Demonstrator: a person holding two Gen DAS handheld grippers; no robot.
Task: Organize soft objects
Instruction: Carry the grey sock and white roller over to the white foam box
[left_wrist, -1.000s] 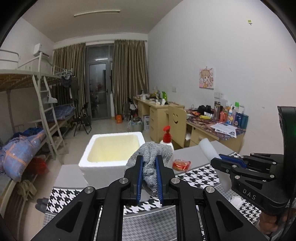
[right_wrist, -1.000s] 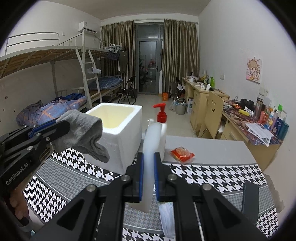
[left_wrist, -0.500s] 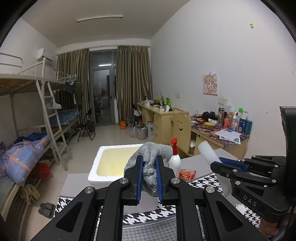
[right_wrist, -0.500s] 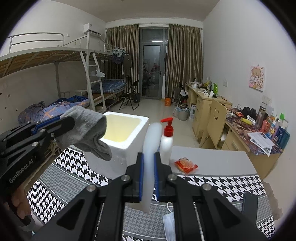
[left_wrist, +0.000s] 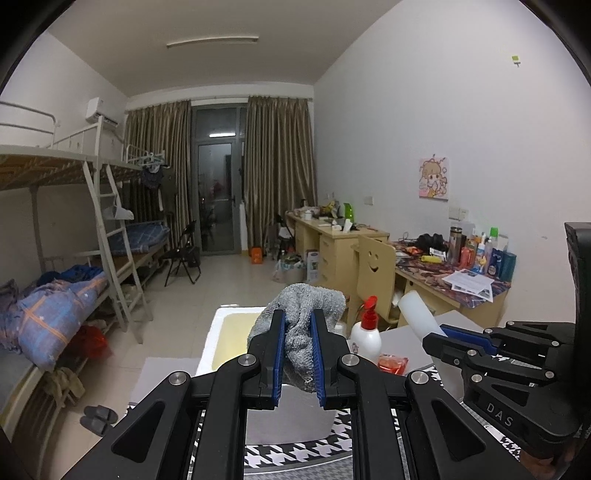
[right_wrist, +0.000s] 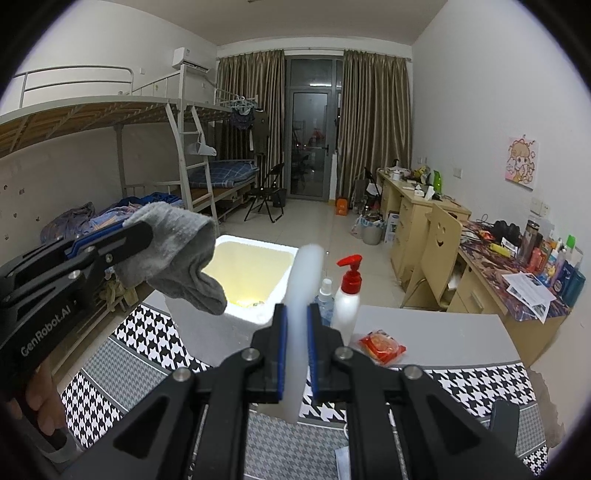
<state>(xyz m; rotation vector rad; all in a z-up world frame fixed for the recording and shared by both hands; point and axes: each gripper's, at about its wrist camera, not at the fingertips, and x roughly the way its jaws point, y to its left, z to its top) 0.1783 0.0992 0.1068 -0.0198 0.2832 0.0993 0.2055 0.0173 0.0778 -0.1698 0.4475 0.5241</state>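
My left gripper (left_wrist: 297, 354) is shut on a grey sock (left_wrist: 301, 302), held in the air above the near side of an open white foam box (left_wrist: 229, 325). In the right wrist view the sock (right_wrist: 177, 254) hangs from the left gripper (right_wrist: 110, 240) at the left, beside the foam box (right_wrist: 255, 266). My right gripper (right_wrist: 296, 350) is shut on a white foam strip (right_wrist: 304, 288), held upright above the houndstooth table cloth (right_wrist: 147, 332). The strip (left_wrist: 417, 314) and right gripper (left_wrist: 439, 332) show at the right in the left wrist view.
A white pump bottle with a red top (right_wrist: 347, 295), a small clear spray bottle (right_wrist: 325, 295) and an orange snack packet (right_wrist: 382, 345) stand right of the box. Bunk beds (right_wrist: 110, 147) line the left wall, desks (right_wrist: 424, 214) the right.
Both grippers have risen with their loads; the box and table sit lower in view. The sock is now higher over the box. Both grips are unchanged.
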